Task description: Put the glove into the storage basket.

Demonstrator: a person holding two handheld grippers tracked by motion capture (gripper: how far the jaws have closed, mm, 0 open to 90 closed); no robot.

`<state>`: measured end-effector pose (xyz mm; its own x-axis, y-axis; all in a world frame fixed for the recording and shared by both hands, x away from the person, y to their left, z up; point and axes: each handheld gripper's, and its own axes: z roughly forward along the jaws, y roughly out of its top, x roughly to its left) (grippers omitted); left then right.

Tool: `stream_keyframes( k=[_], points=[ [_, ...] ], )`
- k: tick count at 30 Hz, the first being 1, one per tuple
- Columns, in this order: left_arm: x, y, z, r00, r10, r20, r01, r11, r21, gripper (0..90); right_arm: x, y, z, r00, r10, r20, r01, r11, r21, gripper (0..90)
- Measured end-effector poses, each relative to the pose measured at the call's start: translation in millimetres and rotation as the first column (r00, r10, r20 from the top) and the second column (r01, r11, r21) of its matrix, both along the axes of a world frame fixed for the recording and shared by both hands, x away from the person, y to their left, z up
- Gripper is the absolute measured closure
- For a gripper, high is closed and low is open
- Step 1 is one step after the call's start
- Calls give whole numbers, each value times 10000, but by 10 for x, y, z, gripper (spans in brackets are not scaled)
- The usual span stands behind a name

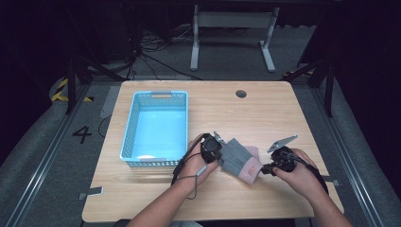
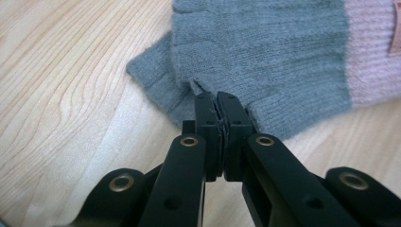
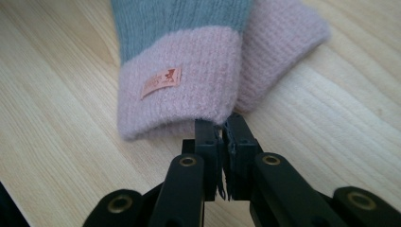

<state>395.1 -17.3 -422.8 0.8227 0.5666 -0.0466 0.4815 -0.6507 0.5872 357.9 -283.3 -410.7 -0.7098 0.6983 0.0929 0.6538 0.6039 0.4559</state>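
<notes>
A grey knitted glove [image 1: 239,158] with a pink cuff is lying on the desk [image 1: 265,113] between the two hands, its long axis running from the grey finger end at the person's left to the pink cuff end at the right, slightly angled toward the near edge. A second glove of the same kind seems to be lying under or just behind it, since a second pink cuff [image 3: 279,47] is showing beside the first in the right gripper view. The left gripper [image 2: 218,101] is sitting at the grey end, its jaws pressed together with the tips at the knit's edge; they appear to be pinching a small fold of the grey fabric, though how much is caught I cannot tell. The right gripper [image 3: 220,125] is meeting the cuff end [image 3: 179,90], jaws likewise pressed nearly together right at the cuff's lower rim, seemingly nipping its edge. So each hand is taking one end of the glove's length. The blue basket [image 1: 130,142] is standing to the left, just beside the left hand [image 1: 198,163], so a lift would need to be carrying the glove leftward.
</notes>
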Motion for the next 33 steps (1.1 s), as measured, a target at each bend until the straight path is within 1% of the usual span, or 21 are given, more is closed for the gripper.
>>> stream_keyframes(
  k=[5, 9, 12, 15, 19, 25, 33],
  points=[
    [-85, 24, 88, 9999, -57, 121, 58, 9999, -116, 886, 10, -38, 90, 9997, -134, 212, 130, 9998, 156, 863],
    [-144, 39, 135, 9998, -117, 188, 121, 9997, -207, 886, 37, -78, 169, 9982, -373, 479, 355, 9986, 392, 865],
    [-176, 55, 161, 9997, -117, 230, 124, 9995, -276, 886, 65, -101, 226, 9968, -479, 636, 444, 9975, 552, 866],
    [-207, 69, 182, 9996, -117, 243, 125, 9993, -339, 886, 92, -105, 250, 9960, -485, 746, 438, 9970, 641, 867],
    [-242, 84, 198, 9996, -126, 245, 136, 9991, -402, 886, 138, -105, 259, 9939, -551, 955, 482, 9961, 734, 868],
    [-283, 99, 211, 9996, -192, 201, 200, 9991, -382, 886, 223, -104, 243, 9924, -649, 1049, 558, 9946, 877, 869],
    [-289, 89, 191, 9997, -175, 147, 180, 9992, -360, 886, 379, -117, 161, 9925, -827, 903, 718, 9905, 1175, 870]
  ],
)
